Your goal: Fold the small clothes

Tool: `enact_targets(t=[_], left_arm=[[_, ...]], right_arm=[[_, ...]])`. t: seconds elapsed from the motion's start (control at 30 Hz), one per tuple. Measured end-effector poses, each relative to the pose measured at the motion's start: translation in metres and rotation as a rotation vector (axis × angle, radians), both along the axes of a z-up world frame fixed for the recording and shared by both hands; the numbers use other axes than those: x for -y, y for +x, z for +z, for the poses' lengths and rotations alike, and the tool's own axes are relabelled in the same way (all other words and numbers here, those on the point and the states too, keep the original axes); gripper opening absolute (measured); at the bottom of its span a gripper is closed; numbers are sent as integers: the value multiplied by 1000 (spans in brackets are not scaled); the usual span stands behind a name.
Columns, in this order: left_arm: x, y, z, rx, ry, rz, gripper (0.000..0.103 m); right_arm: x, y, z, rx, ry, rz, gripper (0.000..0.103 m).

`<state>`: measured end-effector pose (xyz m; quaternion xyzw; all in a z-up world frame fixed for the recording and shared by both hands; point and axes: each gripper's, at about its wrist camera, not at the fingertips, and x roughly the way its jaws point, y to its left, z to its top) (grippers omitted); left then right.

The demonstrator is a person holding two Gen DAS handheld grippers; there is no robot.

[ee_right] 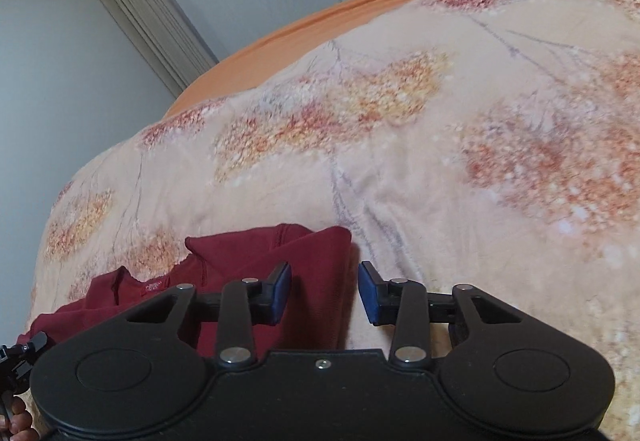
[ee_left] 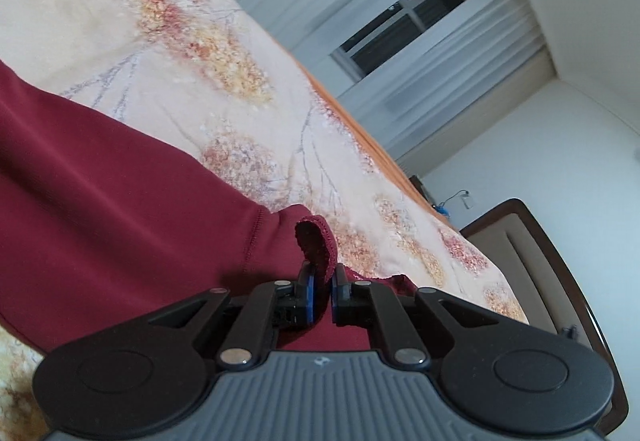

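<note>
Left gripper (ee_left: 322, 281) jaws pinch the maroon garment (ee_left: 120, 177) hem — right gripper (ee_right: 324, 291) jaws gape, straddling its edge.

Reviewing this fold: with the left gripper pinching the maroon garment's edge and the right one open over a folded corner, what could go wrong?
1. The left gripper pinches only a thin hem of the maroon garment; it may slip out.
2. The right gripper is open astride the folded corner, so closing could also catch the floral blanket.
</note>
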<state>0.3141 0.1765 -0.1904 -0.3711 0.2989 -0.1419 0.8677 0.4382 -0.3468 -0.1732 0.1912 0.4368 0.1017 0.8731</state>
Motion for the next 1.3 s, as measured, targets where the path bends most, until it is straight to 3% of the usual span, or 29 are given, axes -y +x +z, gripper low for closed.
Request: enact_targets(t=[0.07,0.23,0.37,0.4,0.5,0.67,0.87,0.93,0.97,1.07,1.17,1.23,1.3], left_arm=[[-1,-3,-8,18,-36,-11,7],[-1,9,-36,-9,-118,-24,7],[4,13,-40,4,-110,-47,7],[5,14,-41,5,-103,-47,7],[2,14,-44,0,-108,-43,7],[2,13,-43,3,-102,-37,7],[0,14,-46,-2,-106,-29,7],[0,14,-46,-3,-108,-27,7],[0,14,-46,-3,-107,-27,7],[0,13,-46,-2,-111,-22,7],[-2,13,-47,-4,-114,-10,7],[-1,15,-50,-16,-103,-9,7],[-1,16,-52,-27,-93,-11,7]], right_arm=[[-4,2,-1,11,-8,21,9],[-1,4,19,92,-107,-37,6],[-8,6,6,46,-226,-28,6],[-8,6,2,30,-226,-35,8],[0,-2,3,26,-152,-82,26],[8,-40,13,-9,-51,-48,28],[5,-72,3,-77,52,21,33],[2,-74,0,-99,50,36,27],[0,-74,0,-104,30,39,12],[5,-75,13,-89,33,11,7],[9,-74,18,-110,3,0,7],[4,-71,2,-195,-57,29,13],[9,-69,6,-156,-33,1,27]])
